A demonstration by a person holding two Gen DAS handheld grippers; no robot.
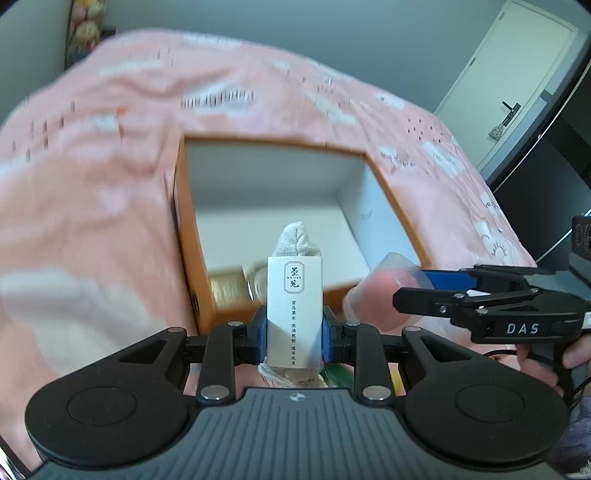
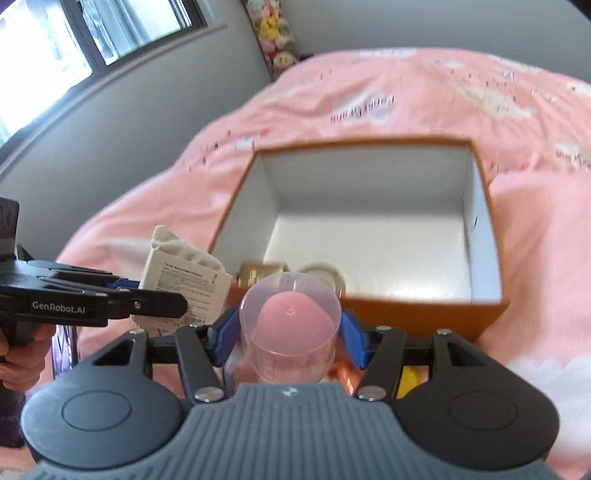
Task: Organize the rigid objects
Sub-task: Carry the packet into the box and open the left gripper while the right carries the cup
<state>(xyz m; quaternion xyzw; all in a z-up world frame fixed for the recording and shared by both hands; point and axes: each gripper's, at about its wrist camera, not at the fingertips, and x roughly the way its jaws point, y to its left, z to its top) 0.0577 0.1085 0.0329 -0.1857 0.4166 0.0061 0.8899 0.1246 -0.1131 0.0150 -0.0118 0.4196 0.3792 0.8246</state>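
Note:
An open orange box (image 1: pixel 184 236) (image 2: pixel 491 236) with a white inside sits on the pink bed. My left gripper (image 1: pixel 294 334) is shut on a white cloth pouch with a paper label (image 1: pixel 294 306), held just before the box's near edge; the pouch also shows in the right wrist view (image 2: pixel 184 269). My right gripper (image 2: pixel 290 339) is shut on a clear plastic case with a pink sponge inside (image 2: pixel 290 317), also near the box's front edge; the case shows in the left wrist view (image 1: pixel 380 291). A gold box (image 2: pixel 260 273) and a round white item (image 2: pixel 323 275) lie in the box's near corner.
The pink patterned bedspread (image 1: pixel 92 184) (image 2: pixel 535 229) surrounds the box. A window (image 2: pixel 55 44) and plush toys (image 2: pixel 273 33) are at the back left. A white door (image 1: pixel 509 81) is at the right. Small yellow and orange items (image 2: pixel 408 378) lie under my right gripper.

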